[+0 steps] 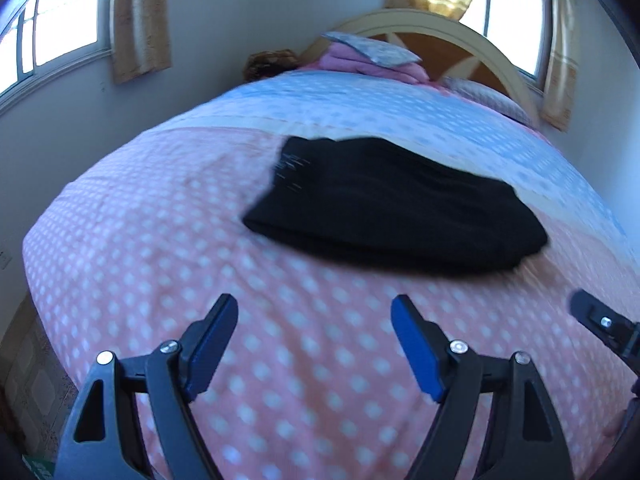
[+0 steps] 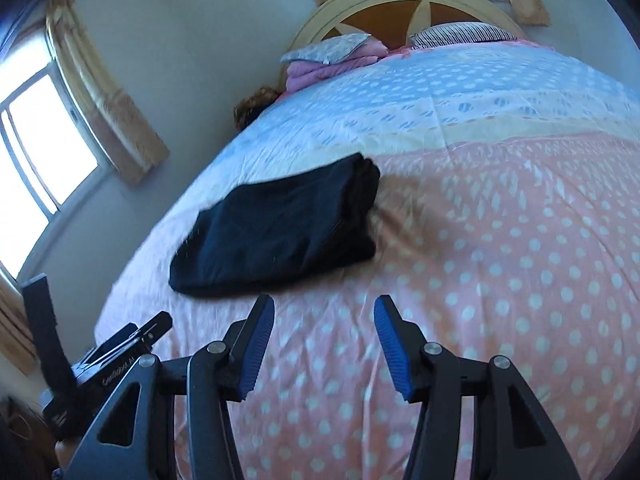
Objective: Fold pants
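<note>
The black pants [image 1: 396, 208] lie folded into a compact rectangle on the pink dotted bedspread [image 1: 160, 240]. In the right wrist view the pants [image 2: 280, 232] lie left of centre. My left gripper [image 1: 314, 312] is open and empty, held above the bed just short of the pants. My right gripper [image 2: 324, 312] is open and empty, near the pants' near right corner. A finger of the right gripper shows at the right edge of the left wrist view [image 1: 600, 320], and the left gripper shows at the lower left of the right wrist view [image 2: 100, 360].
The bedspread turns blue [image 2: 440, 92] toward the headboard [image 1: 440, 32]. Pillows [image 2: 332, 48] and a folded pink blanket [image 1: 360, 64] lie at the head. Walls, windows [image 1: 60, 12] and curtains surround the bed. The bed's left edge drops to a tiled floor [image 1: 32, 380].
</note>
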`<state>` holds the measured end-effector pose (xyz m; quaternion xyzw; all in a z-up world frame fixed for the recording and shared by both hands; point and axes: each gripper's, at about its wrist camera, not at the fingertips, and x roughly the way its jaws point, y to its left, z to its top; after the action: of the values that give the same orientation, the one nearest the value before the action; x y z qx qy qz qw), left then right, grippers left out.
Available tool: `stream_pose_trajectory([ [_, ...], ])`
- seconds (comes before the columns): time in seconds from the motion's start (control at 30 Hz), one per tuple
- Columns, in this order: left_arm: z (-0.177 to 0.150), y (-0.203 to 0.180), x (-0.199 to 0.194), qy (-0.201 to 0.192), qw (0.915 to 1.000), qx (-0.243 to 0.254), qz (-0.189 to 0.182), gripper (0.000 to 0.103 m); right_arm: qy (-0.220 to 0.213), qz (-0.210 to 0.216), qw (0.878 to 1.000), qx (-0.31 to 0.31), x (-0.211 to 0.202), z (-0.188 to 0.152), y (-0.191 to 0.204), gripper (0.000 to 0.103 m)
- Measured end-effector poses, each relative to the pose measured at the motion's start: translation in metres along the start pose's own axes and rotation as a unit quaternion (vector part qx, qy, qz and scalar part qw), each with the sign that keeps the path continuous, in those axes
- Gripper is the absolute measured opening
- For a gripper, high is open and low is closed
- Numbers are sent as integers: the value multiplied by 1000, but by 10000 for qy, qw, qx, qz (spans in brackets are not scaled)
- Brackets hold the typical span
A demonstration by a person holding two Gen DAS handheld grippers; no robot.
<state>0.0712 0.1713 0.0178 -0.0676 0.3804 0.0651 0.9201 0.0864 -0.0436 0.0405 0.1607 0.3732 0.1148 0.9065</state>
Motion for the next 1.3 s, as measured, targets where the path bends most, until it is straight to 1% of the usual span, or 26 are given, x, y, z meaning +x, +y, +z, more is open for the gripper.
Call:
stream_pose_trajectory([
  [0.07, -7, -9, -9, 6, 10000, 37, -58, 81, -6, -62, 9999, -84, -5, -8, 8, 54],
  [0.13, -10, -13, -18, -44, 10000, 64, -4, 81, -84, -95, 9998, -153, -14, -14, 16, 54],
  [0.2, -11, -15, -25, -111, 9997, 159, 152, 82, -210, -261, 9989, -317, -23, -17, 27, 55],
  [0.23, -11, -16, -29, -142, 9993, 199, 286, 82, -276, -366, 9980, -435, -29, -18, 32, 55],
  [0.3, -13, -13, -34, -116, 9990, 168, 393, 82, -407, -485, 9963, -587, -41, -21, 41, 55],
  [0.37, -15, -10, -41, -125, 9992, 89, 358, 82, -590, -501, 9944, -715, -53, -23, 48, 56],
  [0.43, -16, -8, -50, -185, 9990, 19, 398, 82, -770, -457, 9934, -720, -64, -24, 52, 57],
  [0.47, -17, -8, -56, -236, 9986, 24, 480, 88, -848, -418, 9931, -699, -70, -24, 54, 59],
  [0.5, -17, -8, -60, -295, 9981, 64, 544, 97, -915, -380, 9928, -680, -74, -23, 55, 60],
  [0.53, -18, -9, -63, -368, 9974, 104, 613, 100, -973, -366, 9922, -682, -78, -23, 58, 63],
  [0.6, -19, -9, -72, -551, 9948, 171, 834, 101, -1074, -339, 9907, -758, -84, -23, 65, 65],
  [0.67, -20, -10, -79, -658, 9928, 230, 976, 102, -1171, -291, 9891, -841, -90, -24, 72, 66],
  [0.8, -21, -11, -85, -716, 9926, 210, 963, 103, -1255, -300, 9869, -969, -93, -28, 78, 67],
  [0.93, -21, -12, -87, -731, 9942, 72, 783, 103, -1344, -345, 9858, -948, -97, -31, 74, 68],
  [1.07, -21, -19, -86, -764, 9926, 212, 918, 103, -1424, -356, 9854, -861, -101, -30, 67, 68],
  [1.3, -23, -30, -81, -670, 9928, 401, 905, 103, -1373, -335, 9865, -825, -97, -29, 60, 68],
])
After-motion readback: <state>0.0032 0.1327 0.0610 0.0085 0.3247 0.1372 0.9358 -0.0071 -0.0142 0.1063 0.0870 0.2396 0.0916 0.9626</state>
